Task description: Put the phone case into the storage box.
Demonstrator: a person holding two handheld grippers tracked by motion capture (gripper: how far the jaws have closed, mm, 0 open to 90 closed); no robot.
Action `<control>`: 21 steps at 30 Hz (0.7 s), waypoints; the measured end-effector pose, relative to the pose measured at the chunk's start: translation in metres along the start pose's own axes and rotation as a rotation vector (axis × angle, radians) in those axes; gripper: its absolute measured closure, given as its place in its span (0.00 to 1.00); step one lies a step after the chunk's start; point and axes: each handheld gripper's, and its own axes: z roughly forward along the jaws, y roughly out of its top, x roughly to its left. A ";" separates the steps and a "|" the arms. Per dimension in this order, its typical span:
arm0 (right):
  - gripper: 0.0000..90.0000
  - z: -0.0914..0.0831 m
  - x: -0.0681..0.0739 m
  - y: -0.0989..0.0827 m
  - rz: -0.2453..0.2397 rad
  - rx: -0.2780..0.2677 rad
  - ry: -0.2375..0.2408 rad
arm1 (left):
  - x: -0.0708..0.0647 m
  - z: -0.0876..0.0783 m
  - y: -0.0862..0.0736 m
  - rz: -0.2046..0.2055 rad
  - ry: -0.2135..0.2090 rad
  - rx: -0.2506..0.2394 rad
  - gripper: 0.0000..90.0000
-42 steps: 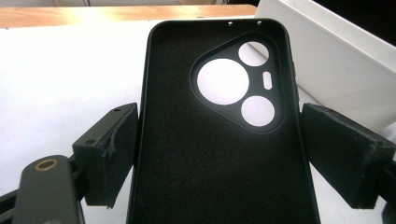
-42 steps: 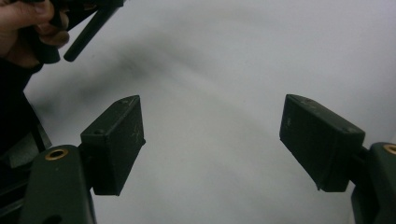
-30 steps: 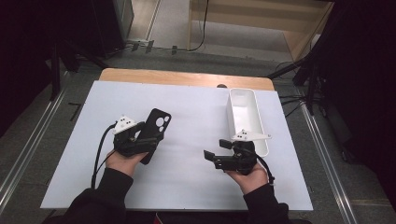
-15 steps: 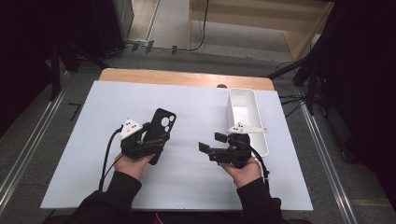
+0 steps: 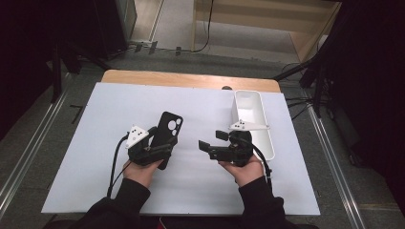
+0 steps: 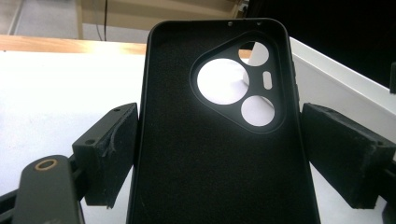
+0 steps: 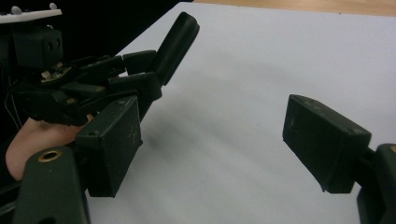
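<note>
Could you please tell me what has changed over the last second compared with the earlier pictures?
The left gripper, carrying the black phone case, moved rightward toward the table's middle. The right gripper moved left, away from the white bin, jaws open toward the case. Nothing was grabbed or released. The bin and the white table stayed as they were.

Matt black phone case (image 6: pixel 210 154) (felt-like inside), smooth white plastic bin (image 5: pixel 260 125), wooden table edge (image 5: pixel 186 78).

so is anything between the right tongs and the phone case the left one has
Nothing visible. The right tongs stand open, pointing toward the black phone case held across its sides in the left tongs. Between them lies bare white table. The white bin sits off behind.
</note>
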 end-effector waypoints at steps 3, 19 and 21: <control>0.22 0.003 0.001 0.005 -0.010 -0.003 0.021 | -0.005 0.001 -0.002 0.003 0.001 -0.012 0.15; 0.23 0.022 0.003 0.020 0.020 0.016 0.037 | -0.016 0.003 -0.010 0.021 -0.007 -0.049 0.15; 0.24 0.024 0.002 0.021 0.028 0.024 0.040 | -0.017 0.003 -0.010 0.026 -0.005 -0.049 0.15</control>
